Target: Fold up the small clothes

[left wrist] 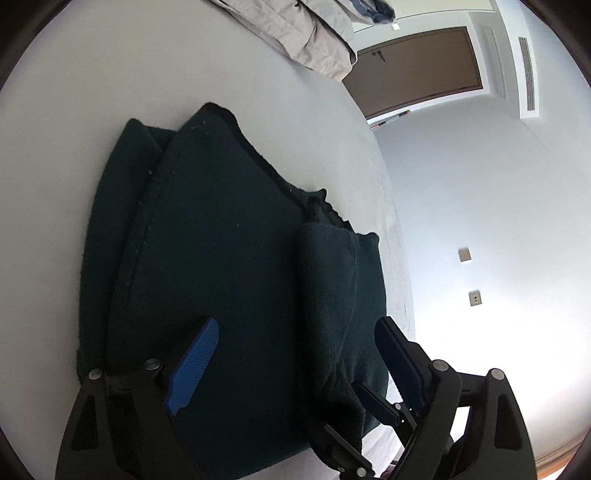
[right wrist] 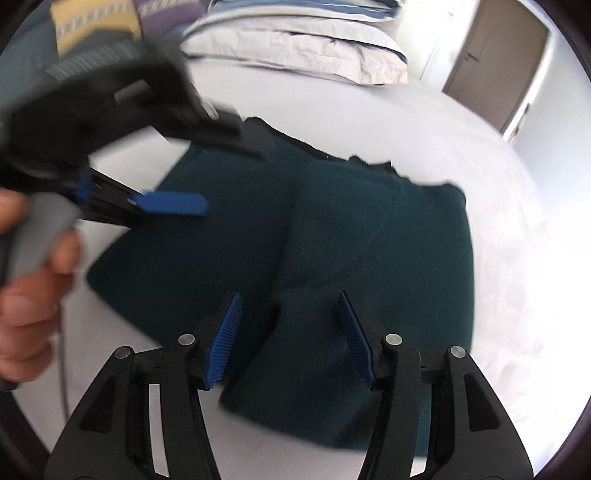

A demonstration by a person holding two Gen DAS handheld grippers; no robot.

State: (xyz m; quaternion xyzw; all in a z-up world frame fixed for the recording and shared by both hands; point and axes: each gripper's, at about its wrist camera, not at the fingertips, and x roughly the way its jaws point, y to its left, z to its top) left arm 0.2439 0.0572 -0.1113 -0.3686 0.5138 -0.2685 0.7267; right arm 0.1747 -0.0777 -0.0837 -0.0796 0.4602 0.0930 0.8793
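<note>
A dark green garment point(left wrist: 229, 258) lies folded on the white bed point(left wrist: 74, 110), with a rolled fold point(left wrist: 325, 295) along its right side. My left gripper point(left wrist: 298, 325) hovers low over its near end, blue pads wide apart and nothing pinched between them. In the right wrist view the same garment point(right wrist: 369, 240) fills the middle. My right gripper point(right wrist: 290, 295) is open above it, a ridge of cloth running between the pads without being pressed. The left gripper point(right wrist: 234, 175) shows blurred at upper left, held by a hand point(right wrist: 29, 295).
Beige and grey bedding point(left wrist: 314, 37) is heaped at the back of the bed point(right wrist: 517, 258). A brown door point(left wrist: 417, 70) and a white wall with sockets point(left wrist: 464, 254) lie beyond the bed's right edge. Patterned yellow and purple fabric point(right wrist: 96, 22) sits far left.
</note>
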